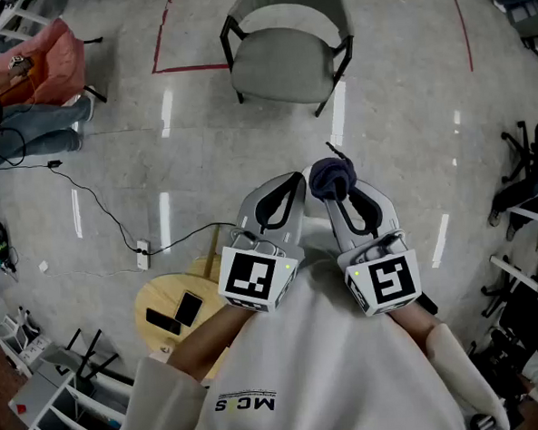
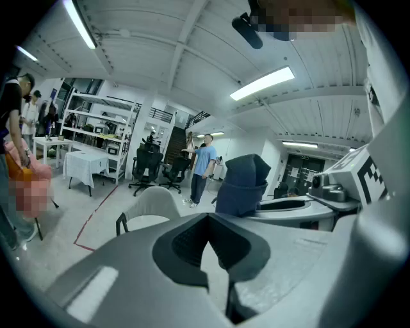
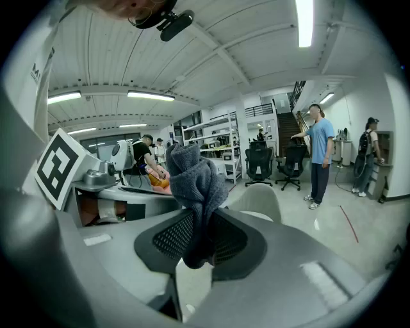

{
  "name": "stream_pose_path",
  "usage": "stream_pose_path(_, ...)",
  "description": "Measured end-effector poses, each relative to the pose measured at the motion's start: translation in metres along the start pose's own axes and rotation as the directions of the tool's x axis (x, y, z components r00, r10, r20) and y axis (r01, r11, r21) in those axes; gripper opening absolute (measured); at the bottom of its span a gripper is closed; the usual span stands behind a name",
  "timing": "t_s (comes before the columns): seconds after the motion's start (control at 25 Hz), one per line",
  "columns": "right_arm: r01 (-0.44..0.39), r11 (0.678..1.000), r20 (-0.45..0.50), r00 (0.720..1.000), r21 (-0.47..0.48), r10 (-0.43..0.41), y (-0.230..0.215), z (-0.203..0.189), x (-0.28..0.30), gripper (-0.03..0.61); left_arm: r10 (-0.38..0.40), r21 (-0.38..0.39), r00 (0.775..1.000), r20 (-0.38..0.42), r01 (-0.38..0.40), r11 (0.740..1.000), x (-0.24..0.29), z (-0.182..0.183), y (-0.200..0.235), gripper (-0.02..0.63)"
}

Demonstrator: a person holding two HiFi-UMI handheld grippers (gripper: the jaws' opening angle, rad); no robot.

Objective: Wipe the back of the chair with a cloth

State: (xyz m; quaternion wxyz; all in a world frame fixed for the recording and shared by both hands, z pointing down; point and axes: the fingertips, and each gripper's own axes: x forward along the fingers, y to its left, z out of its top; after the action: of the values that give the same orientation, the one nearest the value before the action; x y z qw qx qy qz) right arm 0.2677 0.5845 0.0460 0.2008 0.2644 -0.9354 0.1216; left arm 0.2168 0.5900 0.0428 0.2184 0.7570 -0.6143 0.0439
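Carrying is the step in hand: the cloth (image 1: 331, 176) is clenched in the right gripper (image 1: 337, 190), while the left gripper (image 1: 293, 180) is closed on nothing. The chair (image 1: 283, 68) stands well ahead on the floor, untouched; next, its back must be approached with the cloth.

Shiny grey floor (image 1: 408, 110) had a chair (image 1: 282, 63) standing by red tape lines (image 1: 187, 68), a black cable (image 1: 95, 202) trailing, plus a round wooden table (image 1: 160, 293) carrying two phones (image 1: 188, 307).
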Motion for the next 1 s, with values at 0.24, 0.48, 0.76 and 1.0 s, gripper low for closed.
stream_pose_path(0.24, -0.038, 0.999, 0.014, 0.999, 0.018, 0.038, -0.011, 0.001, 0.001, 0.097, 0.025, -0.014, 1.000, -0.007, -0.025, 1.000, 0.009, -0.002, -0.004, 0.000)
stream_pose_path(0.48, -0.110, 0.992, 0.079, 0.991, 0.058, 0.105, -0.033, 0.012, 0.007, 0.098, 0.083, -0.009, 0.997, -0.002, -0.083, 0.997, 0.028, 0.005, 0.001, 0.000)
stream_pose_path(0.76, -0.154, 0.986, 0.069, 0.986, 0.063, 0.150, -0.060, 0.006, 0.012, 0.098, 0.127, -0.047, 0.992, -0.021, -0.128, 0.991, 0.052, -0.009, -0.005, 0.000)
stream_pose_path(1.0, -0.167, 0.975, 0.015, 0.986, 0.150, 0.166, -0.090, -0.001, 0.035, 0.098, 0.156, -0.079, 0.987, -0.033, -0.159, 0.984, 0.073, -0.004, 0.006, 0.000)
